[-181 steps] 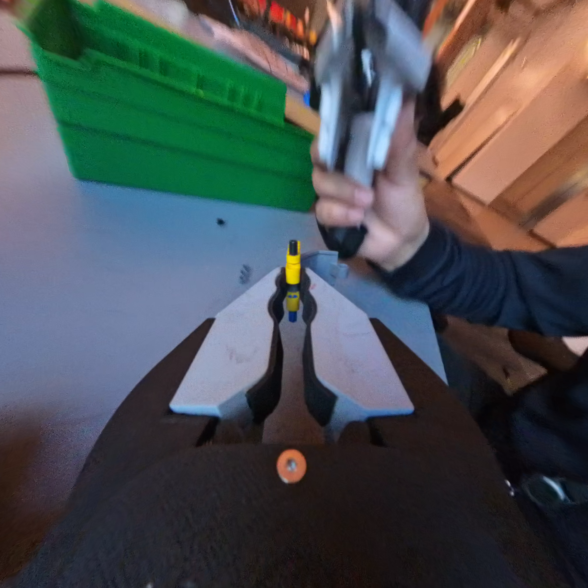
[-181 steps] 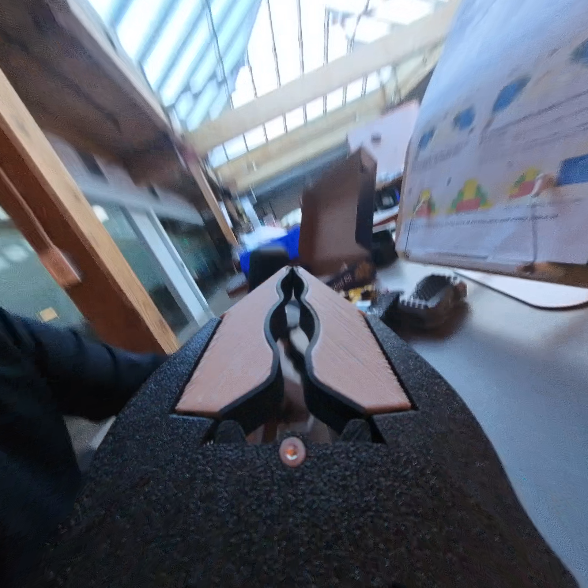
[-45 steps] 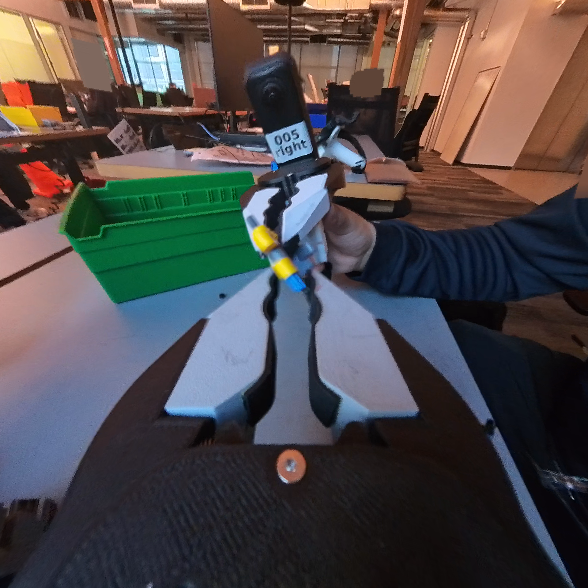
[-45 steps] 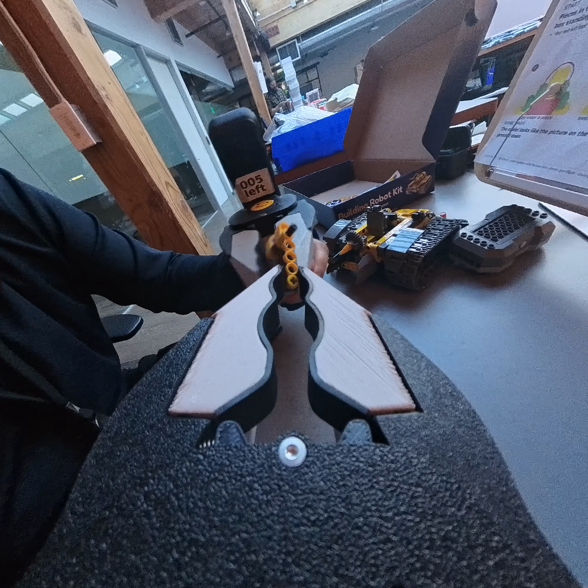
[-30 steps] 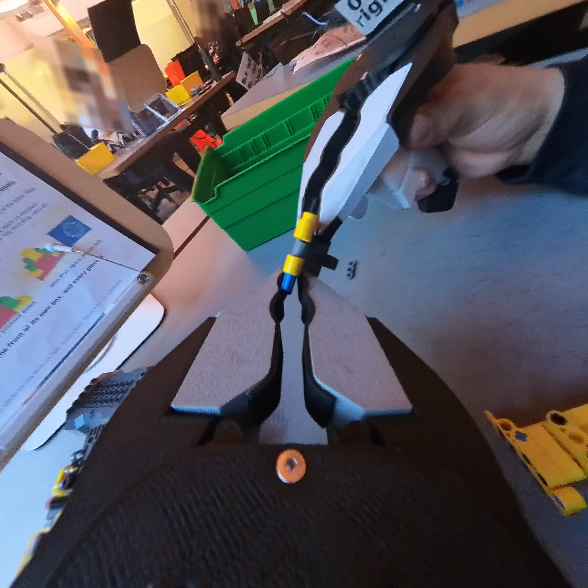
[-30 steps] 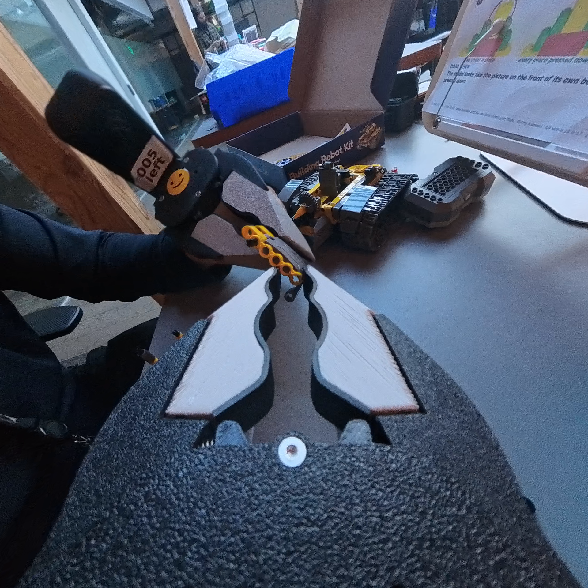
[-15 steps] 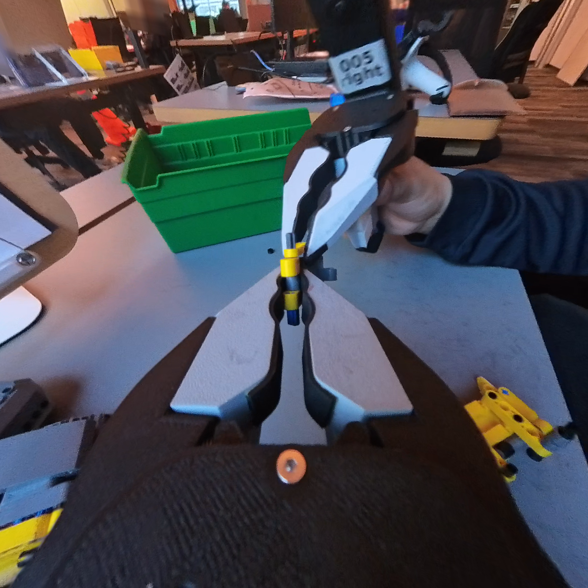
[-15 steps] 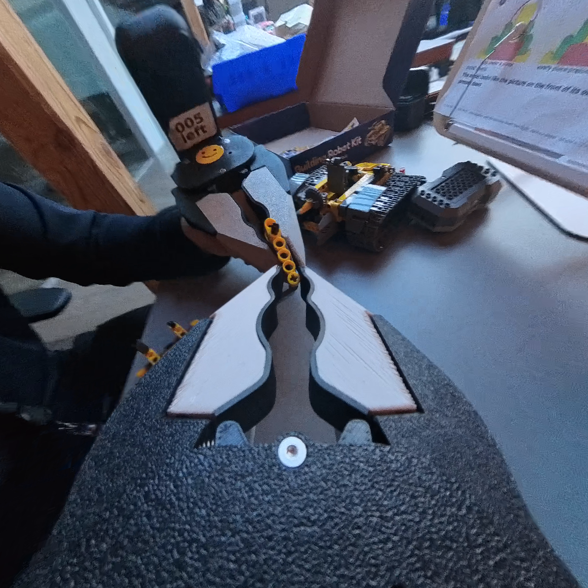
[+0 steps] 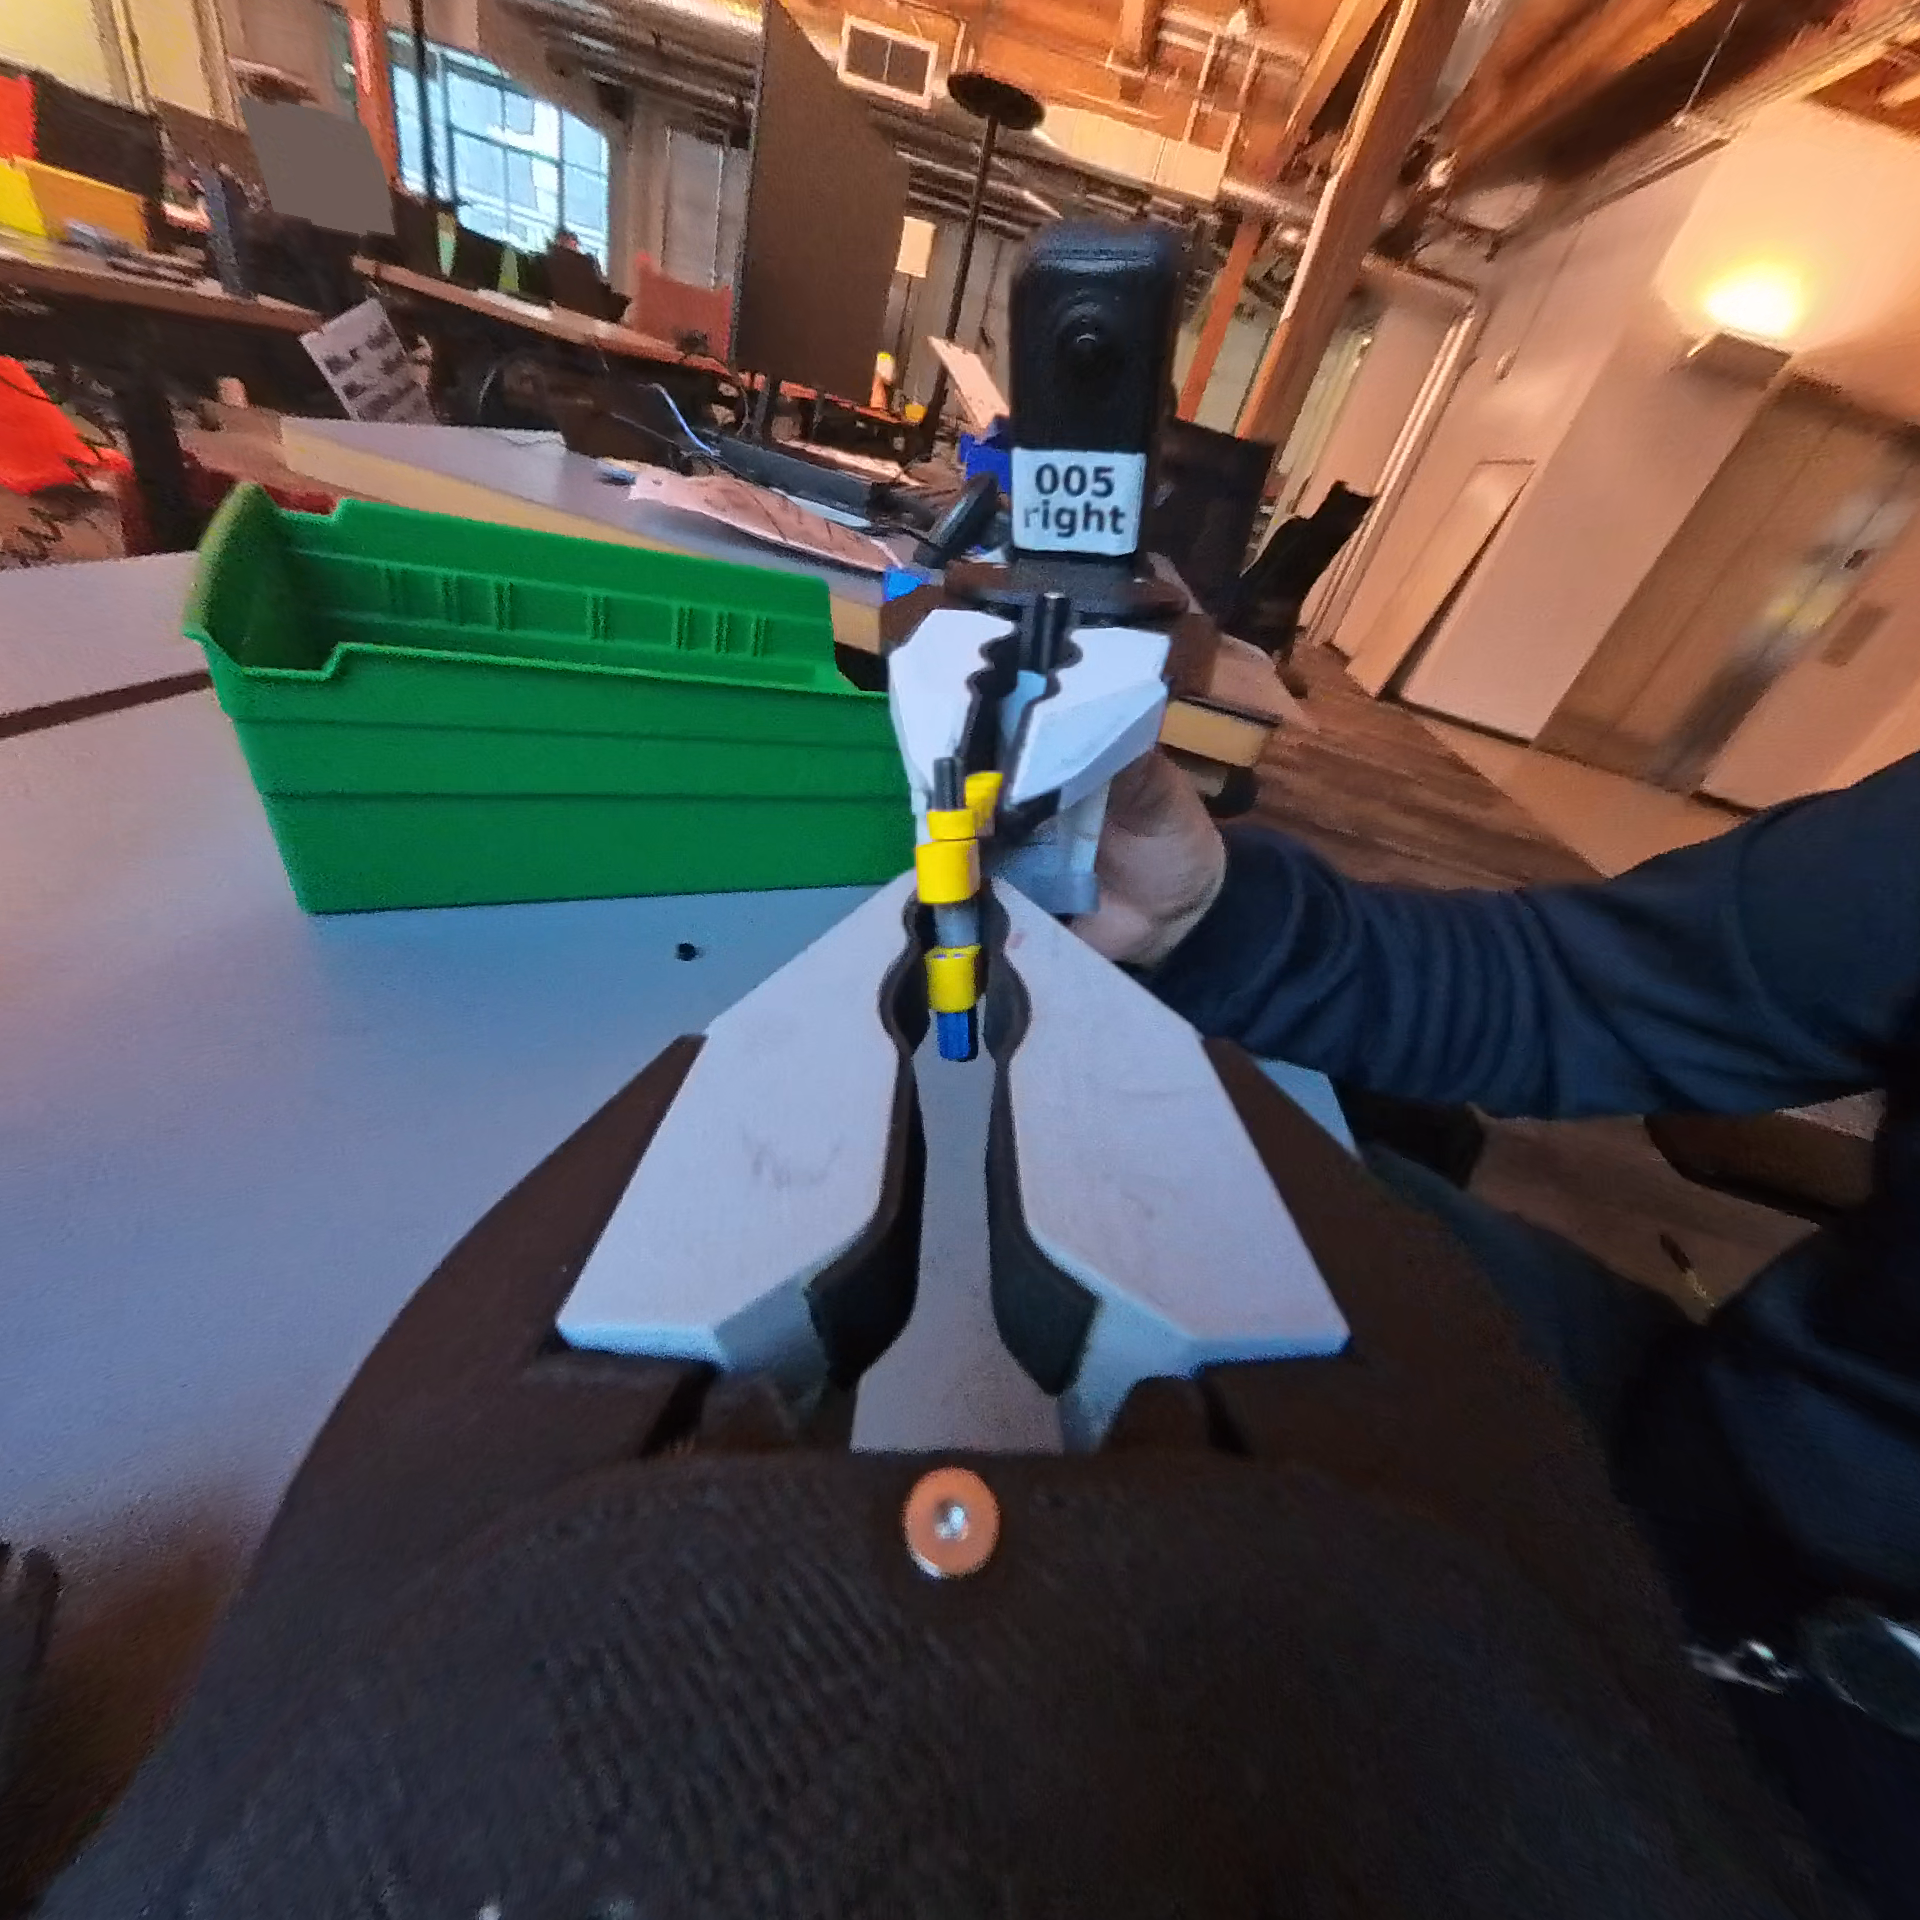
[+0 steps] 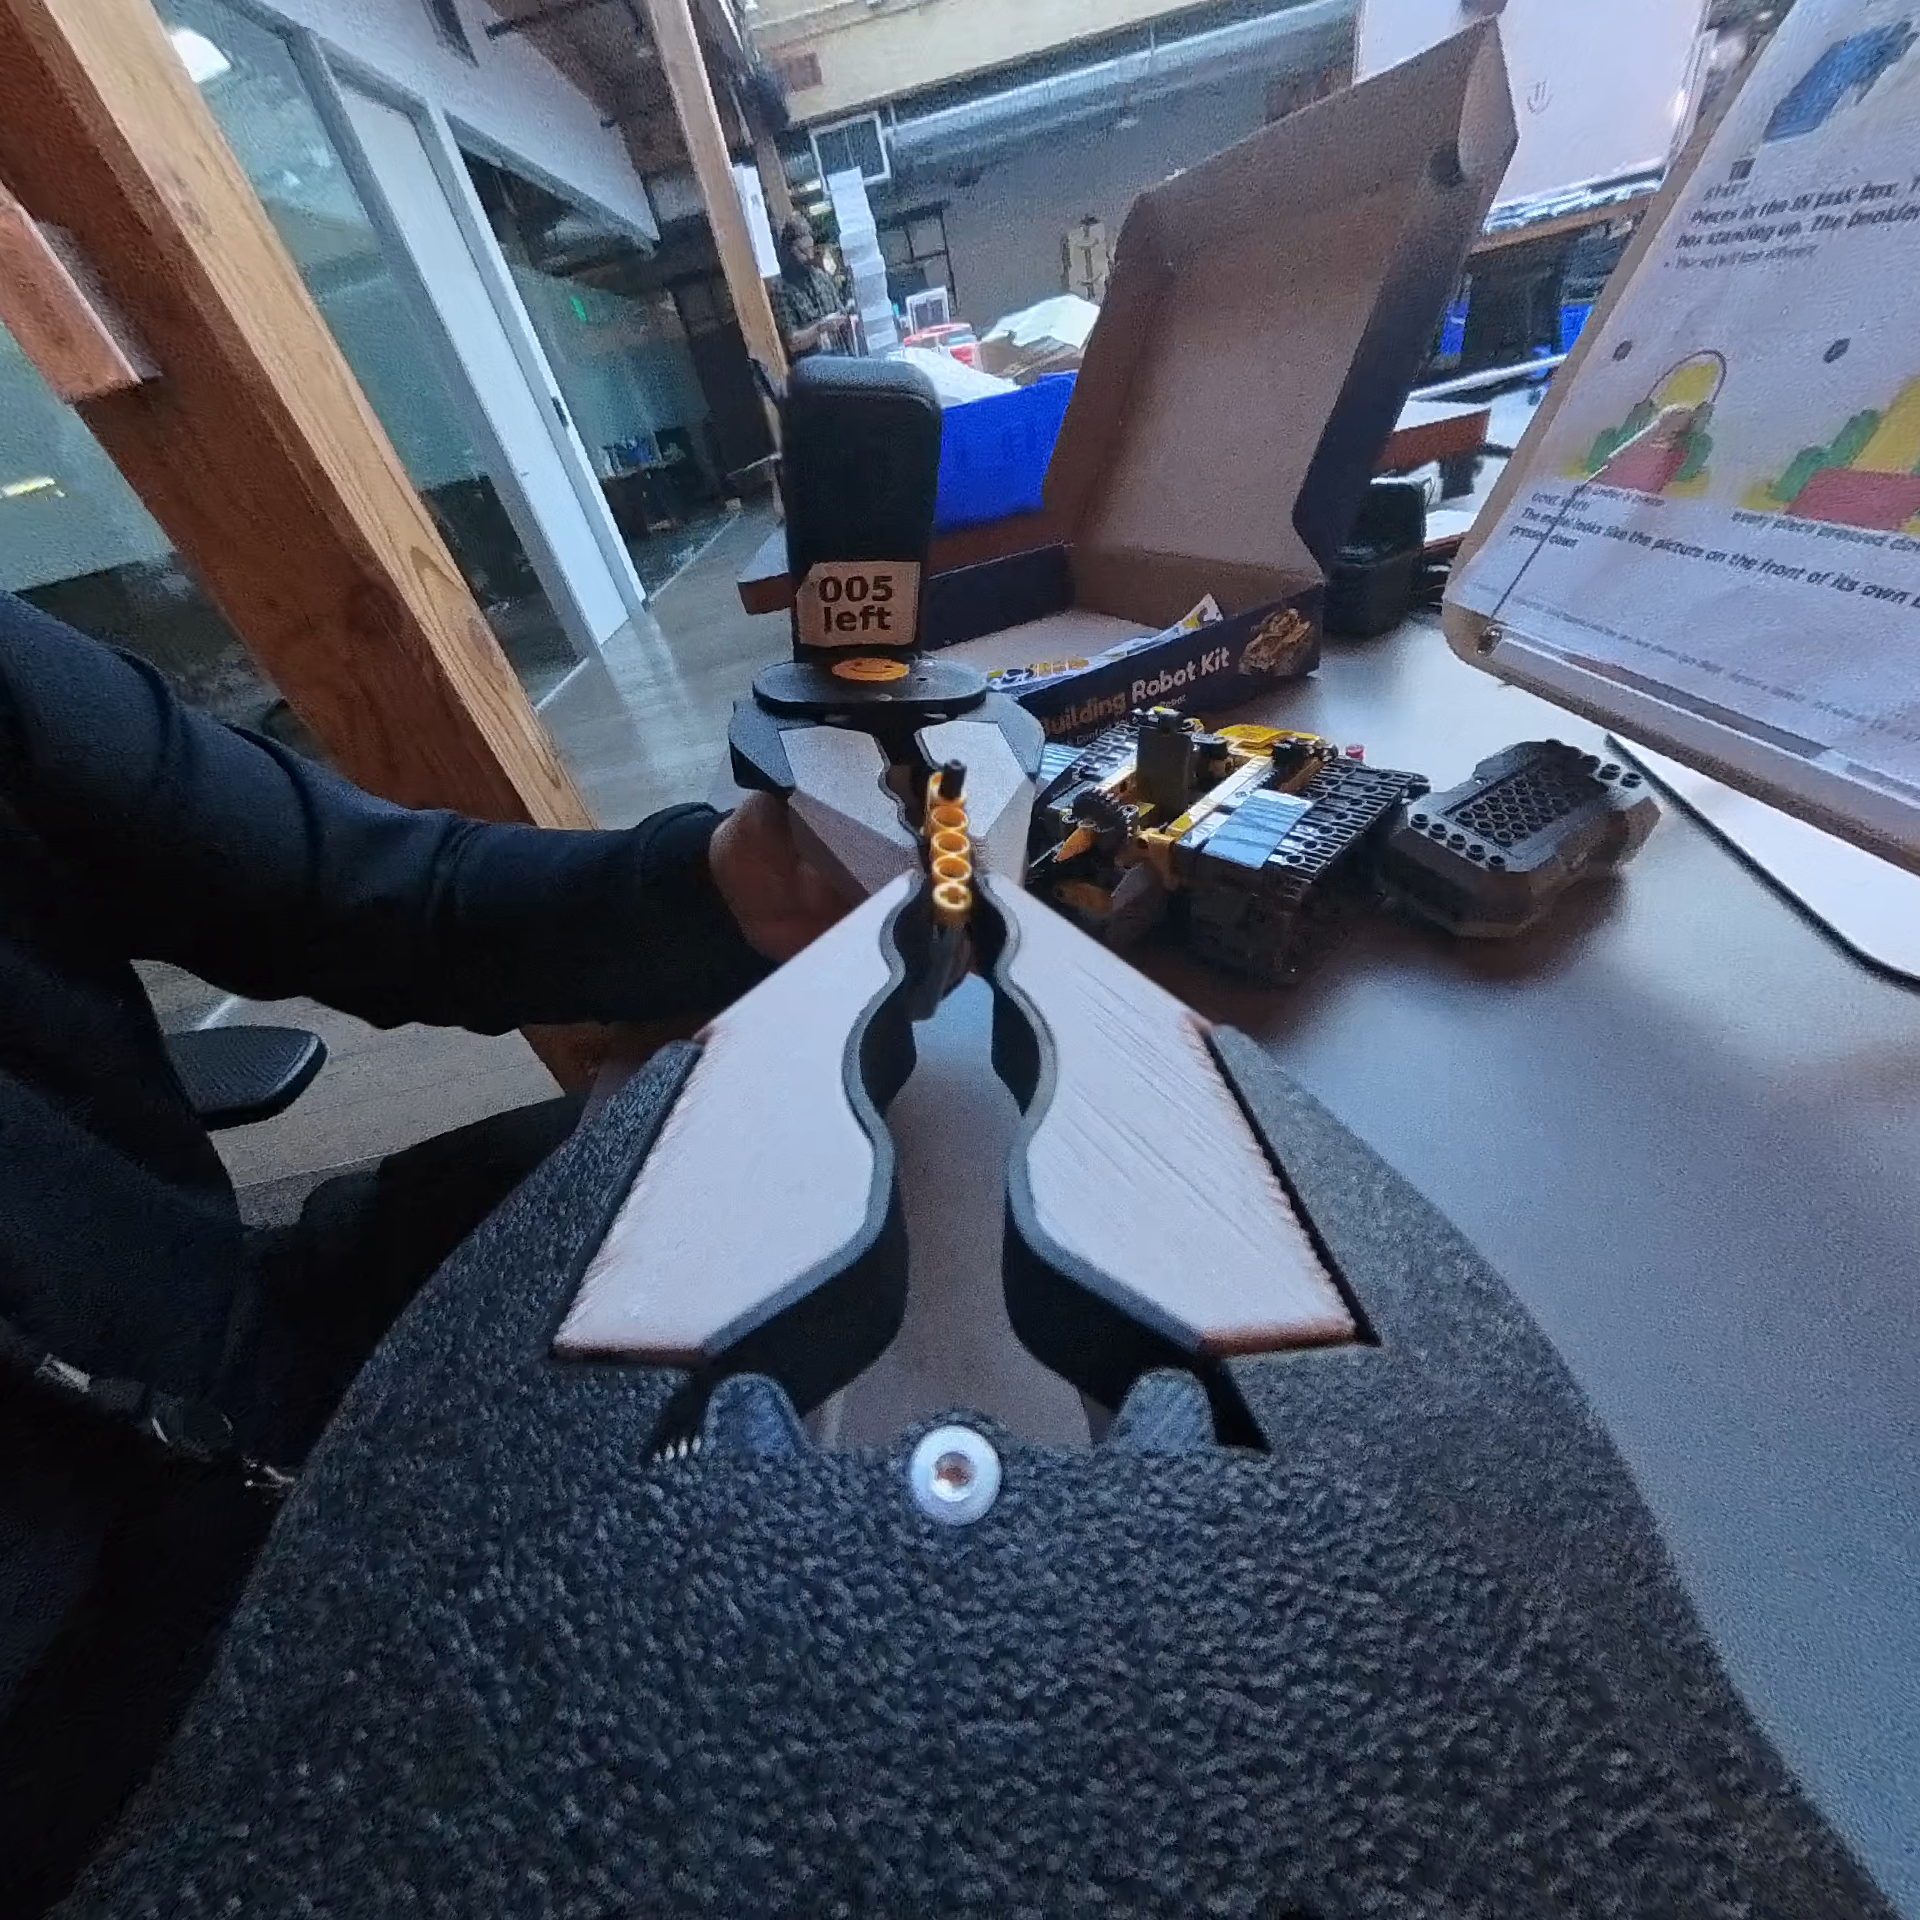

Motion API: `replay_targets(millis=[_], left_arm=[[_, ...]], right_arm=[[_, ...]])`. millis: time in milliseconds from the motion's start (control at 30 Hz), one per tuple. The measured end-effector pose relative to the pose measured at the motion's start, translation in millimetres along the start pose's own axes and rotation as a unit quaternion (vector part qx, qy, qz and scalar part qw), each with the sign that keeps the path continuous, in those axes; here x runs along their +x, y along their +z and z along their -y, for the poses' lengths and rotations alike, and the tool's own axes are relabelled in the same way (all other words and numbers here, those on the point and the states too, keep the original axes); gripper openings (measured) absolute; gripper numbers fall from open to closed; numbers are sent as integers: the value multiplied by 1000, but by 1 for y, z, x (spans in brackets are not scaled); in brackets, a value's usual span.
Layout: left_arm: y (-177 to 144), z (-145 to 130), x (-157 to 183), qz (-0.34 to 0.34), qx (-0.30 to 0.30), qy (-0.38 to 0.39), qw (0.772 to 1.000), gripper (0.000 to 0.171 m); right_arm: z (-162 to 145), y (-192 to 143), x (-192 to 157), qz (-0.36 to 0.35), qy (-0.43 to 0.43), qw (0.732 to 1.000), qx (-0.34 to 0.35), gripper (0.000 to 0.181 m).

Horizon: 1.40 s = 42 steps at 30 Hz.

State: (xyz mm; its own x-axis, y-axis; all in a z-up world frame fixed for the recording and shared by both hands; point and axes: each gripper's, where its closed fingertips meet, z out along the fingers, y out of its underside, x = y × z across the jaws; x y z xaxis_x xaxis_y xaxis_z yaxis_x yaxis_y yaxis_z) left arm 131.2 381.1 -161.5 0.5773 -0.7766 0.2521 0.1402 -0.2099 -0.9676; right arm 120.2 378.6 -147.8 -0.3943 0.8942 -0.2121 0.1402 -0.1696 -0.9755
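Two hand-held grippers face each other, tips almost meeting, above a grey table. The left gripper has its jaws clamped on a thin dark axle carrying yellow bushes and a blue end, held upright. The right gripper has its jaws clamped on the near end of a yellow beam with round holes, which stands up between the two tips. In the left wrist view the beam's top hole sits on the axle's upper end.

Far left stands a green bin. In the right wrist view, a black-and-yellow tracked model and an open cardboard box lie beyond the tips.

Joining these parts well likely needs hole and axle kept in line, with gentle pressure.
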Motion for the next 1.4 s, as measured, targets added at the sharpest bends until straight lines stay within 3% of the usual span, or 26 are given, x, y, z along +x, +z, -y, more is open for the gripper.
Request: replay_targets(millis=[200, 333, 400, 600, 833, 1167, 1400], left_arm=[[-1, 2, -4, 71, -17, 130, 989, 3], [1, -1, -3, 44, -12, 80, 996, 4], [0, -5, -14, 74, -20, 83, 994, 4], [2, -10, -22, 74, -21, 39, 996, 4], [0, -10, -25, 57, -10, -10, 998, 4], [-2, -9, -26, 62, -11, -19, 998, 5], [-3, -8, -25, 52, -14, -31, 998, 16]], right_arm=[[-7, 3, 3, -2, 0, 1000, -3, 7], [-8, 1, 7, -38, -32, 999, -16, 8], [-13, 1, 10, -58, -50, 997, -33, 7], [-17, 0, 26, -112, -54, 991, -50, 7], [-18, 1, 27, -101, -22, 994, -37, 5], [-17, -3, 31, -73, 36, 997, -18, 4], [-7, -15, 40, -59, 94, 993, 34, 4]])
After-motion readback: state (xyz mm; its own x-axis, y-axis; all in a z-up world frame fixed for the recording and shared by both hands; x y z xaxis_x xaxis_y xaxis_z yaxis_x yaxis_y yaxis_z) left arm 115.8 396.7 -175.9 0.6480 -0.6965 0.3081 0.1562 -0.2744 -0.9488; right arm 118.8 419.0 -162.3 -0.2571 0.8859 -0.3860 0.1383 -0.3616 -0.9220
